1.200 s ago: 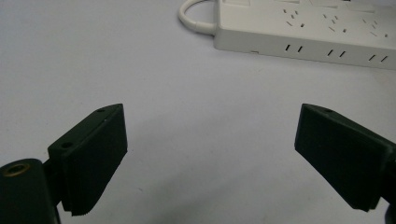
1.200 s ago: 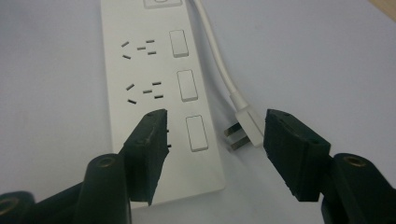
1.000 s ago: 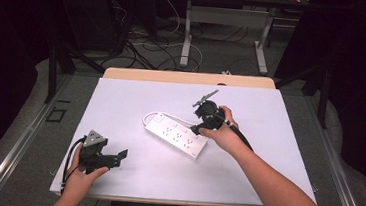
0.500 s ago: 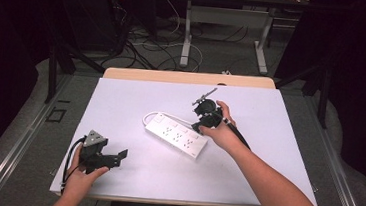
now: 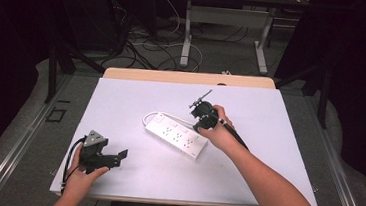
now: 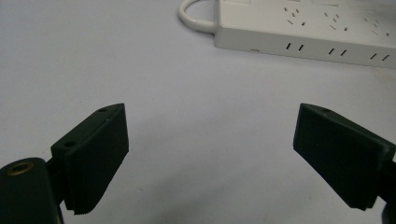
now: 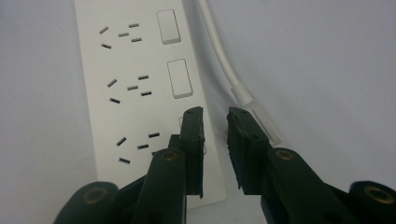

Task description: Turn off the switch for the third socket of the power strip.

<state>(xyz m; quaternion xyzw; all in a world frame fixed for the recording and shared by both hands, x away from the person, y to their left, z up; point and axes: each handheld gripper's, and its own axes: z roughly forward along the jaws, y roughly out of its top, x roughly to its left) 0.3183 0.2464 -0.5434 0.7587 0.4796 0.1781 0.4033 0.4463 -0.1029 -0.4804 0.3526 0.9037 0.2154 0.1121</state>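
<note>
Table point(image 5: 276, 156) in the high view carries a white strip point(image 5: 175, 135) at its middle; the right gripper point(image 5: 201, 109) hangs over the strip's far end, the left gripper point(image 5: 116, 157) rests near the front edge. Left gripper view: jaws spread wide, strip point(image 6: 303, 28) cut off above. Right gripper view: gripper point(image 7: 215, 126) nearly closed on nothing, one jaw hiding a switch; cord point(image 7: 224, 56) alongside.
</note>
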